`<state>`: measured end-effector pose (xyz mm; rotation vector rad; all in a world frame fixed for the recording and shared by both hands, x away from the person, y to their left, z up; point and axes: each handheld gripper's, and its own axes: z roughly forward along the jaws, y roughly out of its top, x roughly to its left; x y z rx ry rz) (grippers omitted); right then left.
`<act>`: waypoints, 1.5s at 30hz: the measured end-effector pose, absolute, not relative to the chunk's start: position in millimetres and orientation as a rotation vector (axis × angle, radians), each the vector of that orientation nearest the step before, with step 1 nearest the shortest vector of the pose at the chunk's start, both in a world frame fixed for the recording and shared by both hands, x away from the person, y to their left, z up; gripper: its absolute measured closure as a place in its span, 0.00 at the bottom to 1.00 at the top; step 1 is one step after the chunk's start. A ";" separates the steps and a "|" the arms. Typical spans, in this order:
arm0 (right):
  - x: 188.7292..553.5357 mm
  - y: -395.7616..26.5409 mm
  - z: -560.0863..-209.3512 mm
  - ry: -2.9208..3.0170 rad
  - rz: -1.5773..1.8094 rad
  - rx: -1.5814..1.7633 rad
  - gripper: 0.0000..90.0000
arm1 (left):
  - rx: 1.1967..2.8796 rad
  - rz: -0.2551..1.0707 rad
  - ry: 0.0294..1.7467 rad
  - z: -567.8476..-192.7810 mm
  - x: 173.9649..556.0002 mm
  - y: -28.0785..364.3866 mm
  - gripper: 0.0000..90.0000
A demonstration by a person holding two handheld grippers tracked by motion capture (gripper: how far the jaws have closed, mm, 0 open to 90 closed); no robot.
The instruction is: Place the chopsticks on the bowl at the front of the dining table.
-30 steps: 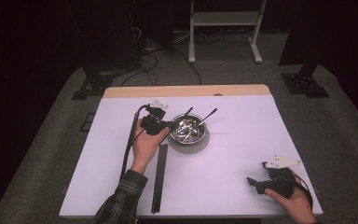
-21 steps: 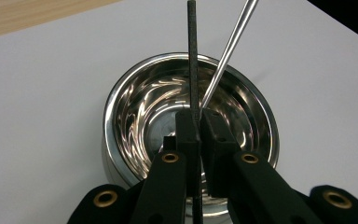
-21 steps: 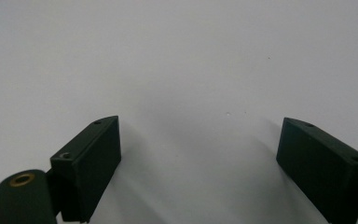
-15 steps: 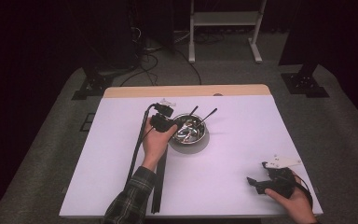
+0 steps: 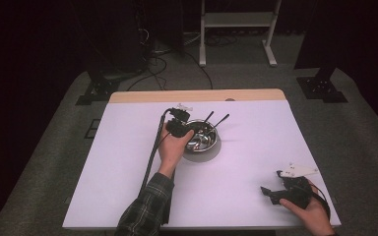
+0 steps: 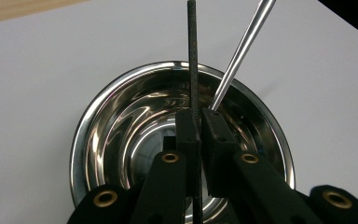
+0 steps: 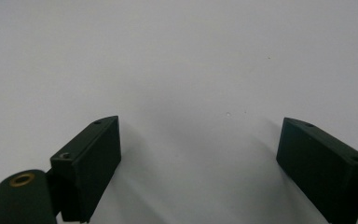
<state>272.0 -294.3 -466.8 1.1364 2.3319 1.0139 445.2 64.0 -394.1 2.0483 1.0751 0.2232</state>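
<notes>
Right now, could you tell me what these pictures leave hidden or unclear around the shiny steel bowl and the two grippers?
- Thin black rod: in the left gripper view its lower end runs behind the shut left gripper.
- Slim silver handle: its top is cut off by the frame edge; its working end is hidden behind the gripper.
- Shiny steel bowl: in the high view the hand covers its left side, and its contents are too small.
- Right gripper: stands open over white table.

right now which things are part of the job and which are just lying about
In use: left gripper, shut on a thin dark rod; steel bowl; silver rod leaning in the bowl.
Lying about: right gripper, open on the white table; black strip beside the forearm.
</notes>
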 end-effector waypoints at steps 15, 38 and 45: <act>271.9 -294.3 -466.8 2.331 1.014 1.137 0.13 | 2.066 0.216 1.082 -398.4 448.2 49.7 0.96; 271.9 -294.2 -466.8 2.331 1.014 1.136 0.13 | 2.067 0.205 1.085 -393.8 447.5 55.7 0.77; 271.8 -294.1 -466.9 2.330 1.014 1.136 0.13 | 2.087 0.252 1.072 -381.6 440.8 66.6 0.61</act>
